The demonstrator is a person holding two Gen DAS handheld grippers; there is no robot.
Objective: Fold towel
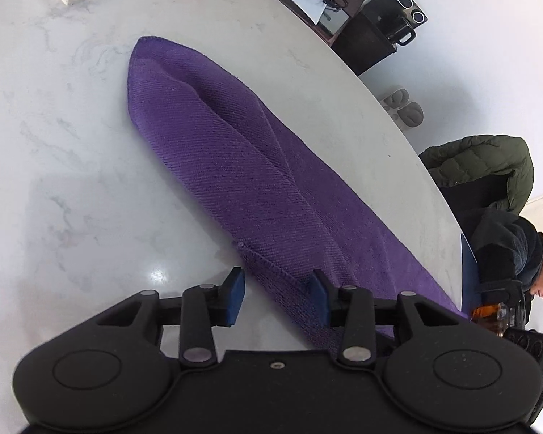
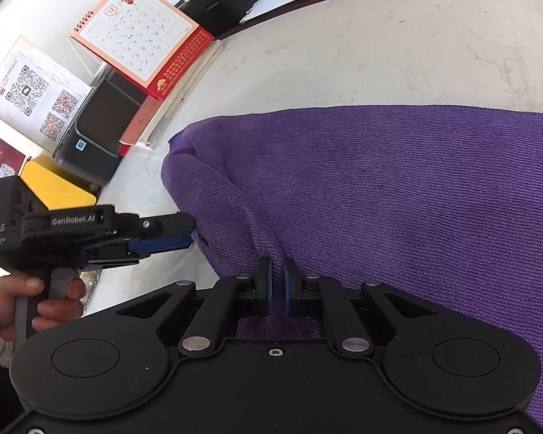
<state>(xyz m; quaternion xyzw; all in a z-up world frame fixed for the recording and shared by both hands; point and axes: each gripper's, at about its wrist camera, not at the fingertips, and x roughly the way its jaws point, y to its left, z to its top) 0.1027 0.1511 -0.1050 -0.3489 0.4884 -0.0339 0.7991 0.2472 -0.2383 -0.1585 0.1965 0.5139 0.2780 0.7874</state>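
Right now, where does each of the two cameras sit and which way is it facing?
Left wrist: on the left gripper, looking forward and down along its parted fingers at the purple terry towel on the white marbled table.
Right wrist: on the right gripper, shut on a pinch of that towel; the left gripper and the hand holding it show at left.
Shared: towel, table, left gripper.

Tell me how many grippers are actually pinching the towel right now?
1. The right gripper is shut on a fold of the purple towel. The left gripper is open, its pads astride the towel's hemmed edge without pressing it.
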